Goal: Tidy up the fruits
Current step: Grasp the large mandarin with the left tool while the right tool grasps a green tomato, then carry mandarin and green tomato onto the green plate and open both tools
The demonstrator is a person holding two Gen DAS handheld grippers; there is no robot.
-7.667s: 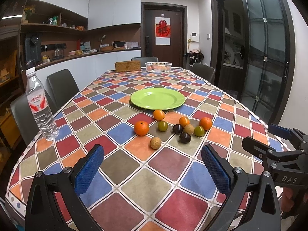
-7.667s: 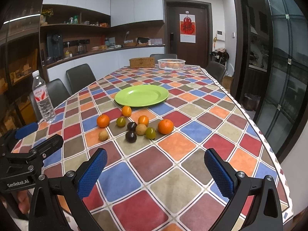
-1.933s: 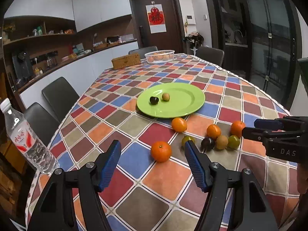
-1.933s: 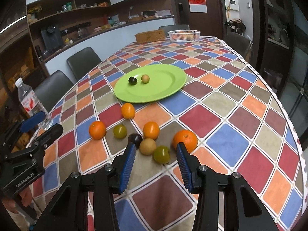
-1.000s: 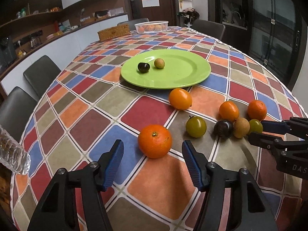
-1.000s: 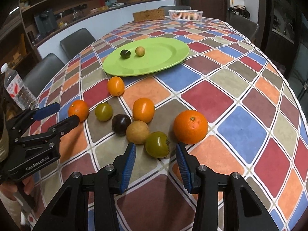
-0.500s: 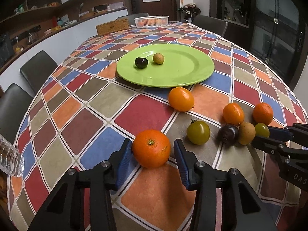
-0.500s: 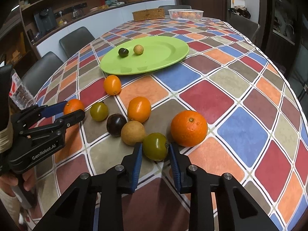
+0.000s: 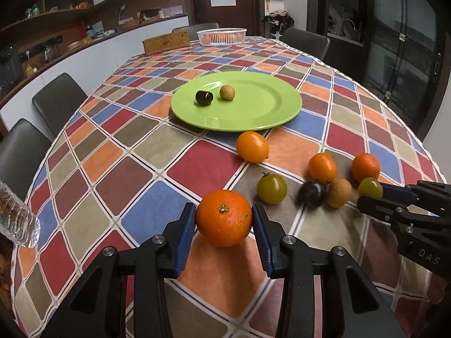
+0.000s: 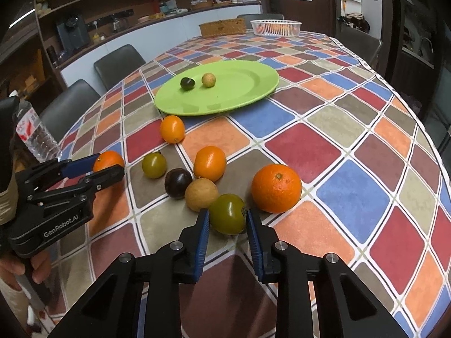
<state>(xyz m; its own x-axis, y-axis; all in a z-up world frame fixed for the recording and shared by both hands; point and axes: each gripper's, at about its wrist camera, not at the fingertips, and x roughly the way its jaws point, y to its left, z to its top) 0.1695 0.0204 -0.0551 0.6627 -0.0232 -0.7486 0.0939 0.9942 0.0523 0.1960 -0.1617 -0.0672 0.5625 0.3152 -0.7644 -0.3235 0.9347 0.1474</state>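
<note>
My left gripper is shut on a large orange, just above the tablecloth. My right gripper is shut on a green tomato at the near edge of the fruit cluster. The green plate lies beyond and holds a dark plum and a tan longan. Loose on the cloth are a small orange, another green tomato, a dark plum, a tan fruit, a mandarin and a big orange.
A water bottle stands at the left table edge. A white basket and a wicker box sit at the far end. Dark chairs line the left side. The table edge curves close on the right.
Both grippers have moved forward and down and closed: the left on the large orange, the right on the green tomato. Since the first frames, a plum and a longan have reached the plate.
</note>
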